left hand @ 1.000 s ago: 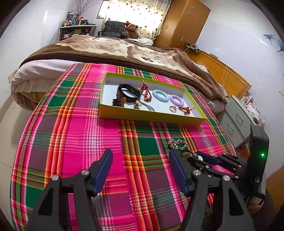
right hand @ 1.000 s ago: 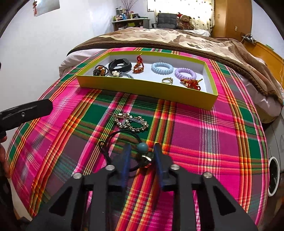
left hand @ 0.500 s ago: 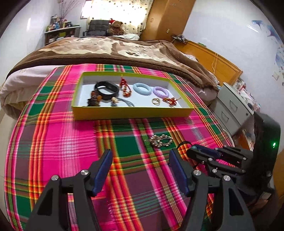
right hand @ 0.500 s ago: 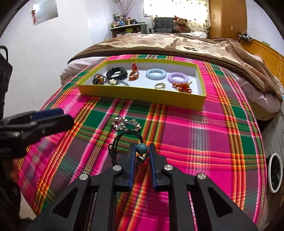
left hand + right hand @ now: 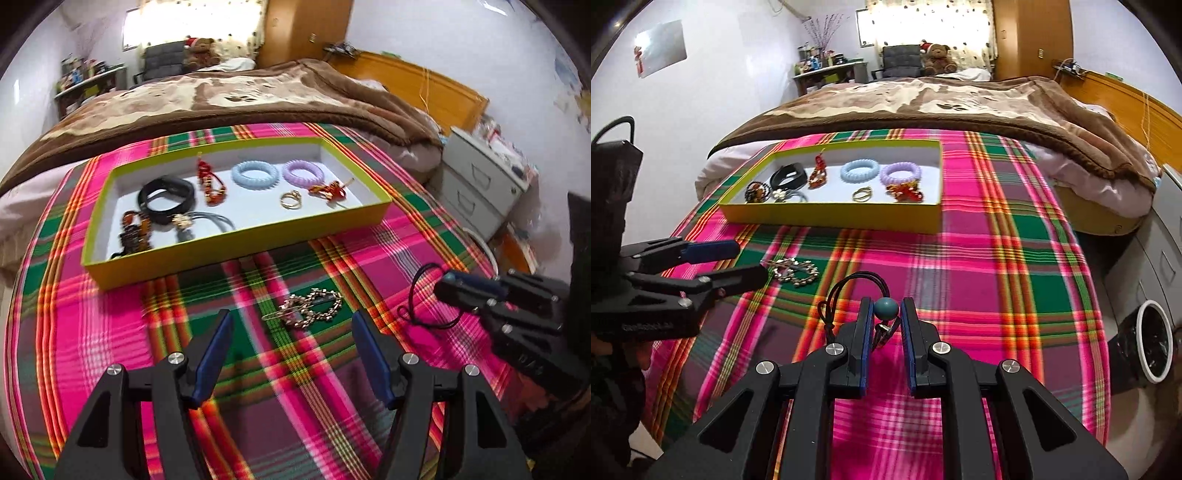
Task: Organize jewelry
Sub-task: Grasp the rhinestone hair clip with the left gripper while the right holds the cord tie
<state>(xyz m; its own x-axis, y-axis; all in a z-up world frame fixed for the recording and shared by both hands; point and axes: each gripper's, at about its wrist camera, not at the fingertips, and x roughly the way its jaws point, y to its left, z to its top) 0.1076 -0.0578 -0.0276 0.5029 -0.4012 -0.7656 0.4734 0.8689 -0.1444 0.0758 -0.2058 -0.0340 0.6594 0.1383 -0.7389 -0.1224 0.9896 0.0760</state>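
Your right gripper (image 5: 884, 319) pinches the black cord necklace (image 5: 849, 291) at its teal bead (image 5: 885, 308), jaws having just closed on it, just above the plaid cloth (image 5: 997, 258); it is light and limp — expect the loop to dangle and snag. Your left gripper (image 5: 291, 345) stands spread, empty, before the gold chain hair clip (image 5: 308, 308), near the yellow tray (image 5: 236, 242); take that stiff, slippery piece across its middle.

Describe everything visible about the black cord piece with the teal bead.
The black cord piece is a thin dark cord looped several times, with a round, matte teal bead and a small metal fitting hanging below it. The right hand-held gripper has just closed on it: the bead sits between the blue pads, near their tips. The loops stick out ahead and to the left of the fingers, over the plaid cloth. Whether they touch the cloth is unclear. It is outside the yellow tray.
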